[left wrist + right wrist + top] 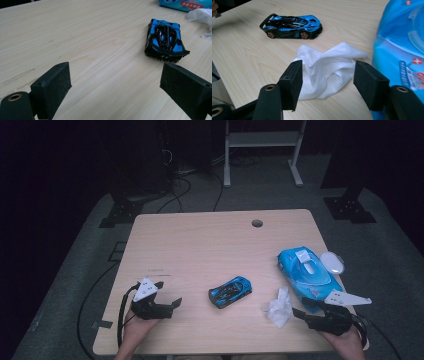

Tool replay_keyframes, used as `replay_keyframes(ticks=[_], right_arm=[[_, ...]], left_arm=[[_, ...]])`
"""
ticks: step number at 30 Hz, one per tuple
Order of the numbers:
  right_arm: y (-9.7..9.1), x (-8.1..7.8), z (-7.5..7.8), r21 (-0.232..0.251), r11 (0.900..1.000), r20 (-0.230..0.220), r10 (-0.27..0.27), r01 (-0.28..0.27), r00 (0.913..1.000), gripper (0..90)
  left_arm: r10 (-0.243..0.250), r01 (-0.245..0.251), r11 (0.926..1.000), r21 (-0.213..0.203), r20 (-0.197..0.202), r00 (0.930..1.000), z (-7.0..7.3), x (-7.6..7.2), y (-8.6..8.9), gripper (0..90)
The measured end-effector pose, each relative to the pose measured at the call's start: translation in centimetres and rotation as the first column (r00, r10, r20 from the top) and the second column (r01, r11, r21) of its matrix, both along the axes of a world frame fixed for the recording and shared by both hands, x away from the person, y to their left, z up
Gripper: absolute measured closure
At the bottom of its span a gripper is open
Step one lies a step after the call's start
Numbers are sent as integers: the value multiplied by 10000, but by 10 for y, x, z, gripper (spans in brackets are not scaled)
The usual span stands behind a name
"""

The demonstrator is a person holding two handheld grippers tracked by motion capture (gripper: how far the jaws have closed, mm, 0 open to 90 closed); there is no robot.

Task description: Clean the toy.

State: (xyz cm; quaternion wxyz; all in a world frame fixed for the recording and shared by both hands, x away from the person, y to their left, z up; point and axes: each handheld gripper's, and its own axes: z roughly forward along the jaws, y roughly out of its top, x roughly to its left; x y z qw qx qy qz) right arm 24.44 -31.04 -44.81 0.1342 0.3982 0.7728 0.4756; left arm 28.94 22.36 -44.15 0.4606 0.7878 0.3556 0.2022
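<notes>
A blue and black toy car (230, 291) (165, 40) (291, 26) stands on the wooden table (200, 245) near its front middle. Right of it lies a crumpled white wipe (279, 307) (327, 75). My right gripper (301, 308) (328, 65) is low at the front right, open, with the wipe lying between its jaws; the pads do not press on it. At the front left, my left gripper (170, 294) (113, 75) is open with bare table between its jaws, and it points at the car from some way off.
A blue pack of wet wipes (308, 272) (402, 50) lies right beside my right gripper, with a white oval object (332, 262) just past it near the table's right edge. A cable hole (257, 223) sits at the far side.
</notes>
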Motion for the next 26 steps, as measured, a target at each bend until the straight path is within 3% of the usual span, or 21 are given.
replay_keyframes(ticks=[18,26], right_arm=[[-24,-13,-5,256,9989,148,-388,384,9991,361],[-31,-15,-8,656,9957,217,-676,660,9975,340]], left_arm=[[279,-270,9989,384,-226,9994,-10,-19,15,84],[287,-288,9993,251,40,9996,-5,-21,12,77]])
